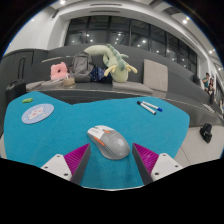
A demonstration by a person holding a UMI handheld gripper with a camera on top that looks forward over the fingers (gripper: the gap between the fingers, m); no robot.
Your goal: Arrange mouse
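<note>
A grey mouse (pixel 108 141) with an orange stripe and scroll wheel lies on a teal desk mat (pixel 60 135). My gripper (pixel 112 156) is open. Its two fingers, with magenta pads (pixel 77 157), stand wide apart at either side of the mouse's near end. The mouse rests on the mat between and just ahead of the fingertips, with a gap at each side. It lies slightly askew, its near end turned toward the right finger.
A round white disc (pixel 39 113) lies on the mat at the left. Blue and black markers (pixel 149 106) lie at the far right of the mat. Beyond the mat stand a plush toy (pixel 110 60), a pink box (pixel 59 71) and a cardboard box (pixel 157 72).
</note>
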